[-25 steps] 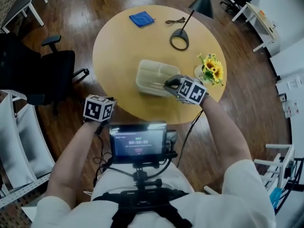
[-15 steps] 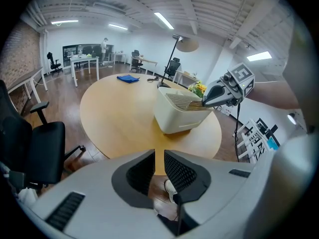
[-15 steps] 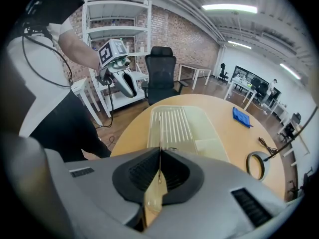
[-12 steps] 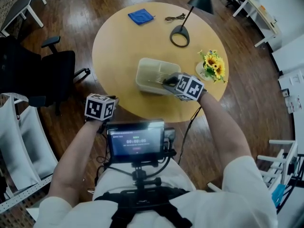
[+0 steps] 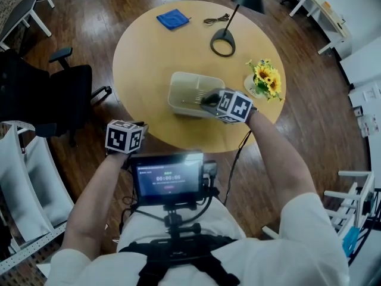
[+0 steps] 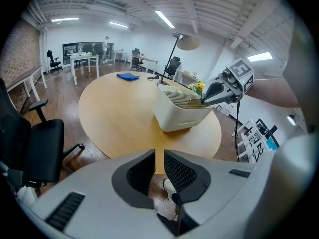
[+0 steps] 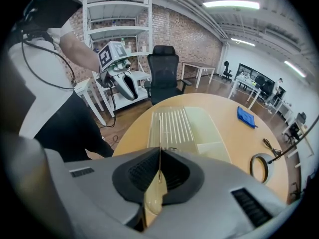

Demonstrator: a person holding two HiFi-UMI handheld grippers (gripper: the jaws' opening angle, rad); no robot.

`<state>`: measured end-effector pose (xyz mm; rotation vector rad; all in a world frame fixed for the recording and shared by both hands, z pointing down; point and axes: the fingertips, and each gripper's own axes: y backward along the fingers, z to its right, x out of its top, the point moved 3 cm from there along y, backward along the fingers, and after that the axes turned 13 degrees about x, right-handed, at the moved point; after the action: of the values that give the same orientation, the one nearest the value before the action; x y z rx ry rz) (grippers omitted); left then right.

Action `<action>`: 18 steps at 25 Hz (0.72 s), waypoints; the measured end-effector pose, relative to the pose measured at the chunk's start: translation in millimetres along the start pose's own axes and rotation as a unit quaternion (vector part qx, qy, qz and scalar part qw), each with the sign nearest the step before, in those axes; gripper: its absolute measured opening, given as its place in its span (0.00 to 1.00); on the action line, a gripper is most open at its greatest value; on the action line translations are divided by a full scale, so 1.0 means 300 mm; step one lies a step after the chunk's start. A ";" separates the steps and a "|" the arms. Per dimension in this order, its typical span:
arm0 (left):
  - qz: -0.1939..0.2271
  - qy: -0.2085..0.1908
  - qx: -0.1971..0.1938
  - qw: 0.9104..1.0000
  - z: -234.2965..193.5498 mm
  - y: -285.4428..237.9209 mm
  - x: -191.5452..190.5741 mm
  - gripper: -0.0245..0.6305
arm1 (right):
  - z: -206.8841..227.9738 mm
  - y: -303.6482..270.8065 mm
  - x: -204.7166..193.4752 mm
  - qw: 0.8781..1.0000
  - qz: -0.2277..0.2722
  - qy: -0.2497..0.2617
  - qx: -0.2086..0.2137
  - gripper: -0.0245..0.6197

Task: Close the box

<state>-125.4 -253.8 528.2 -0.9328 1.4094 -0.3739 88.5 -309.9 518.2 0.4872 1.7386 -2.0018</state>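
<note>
A translucent cream box (image 5: 189, 94) stands on the round wooden table (image 5: 143, 58). Its ribbed lid (image 7: 172, 126) lies nearly flat over the opening. My right gripper (image 5: 206, 103) is shut on the lid's near edge, a thin sheet pinched between the pads (image 7: 160, 153). The left gripper view shows that gripper (image 6: 212, 92) at the top right rim of the box (image 6: 179, 116). My left gripper (image 5: 125, 139) hangs off the table's near left edge, well away from the box. Its jaws (image 6: 159, 161) stand a narrow gap apart with nothing between them.
A black lamp's ring base (image 5: 223, 42), a blue cloth (image 5: 172, 18) and a small cable (image 5: 214, 21) lie on the far side of the table. Sunflowers (image 5: 265, 82) stand right of the box. A black office chair (image 5: 53, 94) sits at the left.
The right gripper has tilted slightly, with the lid still in its jaws. The left gripper has stayed in place.
</note>
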 end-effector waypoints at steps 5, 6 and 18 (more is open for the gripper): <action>0.002 -0.002 -0.003 1.000 0.004 -0.002 0.004 0.14 | -0.014 0.001 0.003 1.000 0.001 -0.012 0.018 0.05; 0.001 -0.001 -0.004 1.000 0.003 -0.005 0.000 0.14 | -0.013 0.000 0.003 1.000 0.002 -0.014 0.019 0.05; 0.000 0.000 -0.006 1.000 0.003 -0.010 -0.004 0.14 | -0.009 -0.008 -0.006 1.000 -0.004 -0.007 0.005 0.05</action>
<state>-123.8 -254.6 531.1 -0.9426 1.4143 -0.3653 88.7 -306.8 520.8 0.4688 1.7251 -2.0144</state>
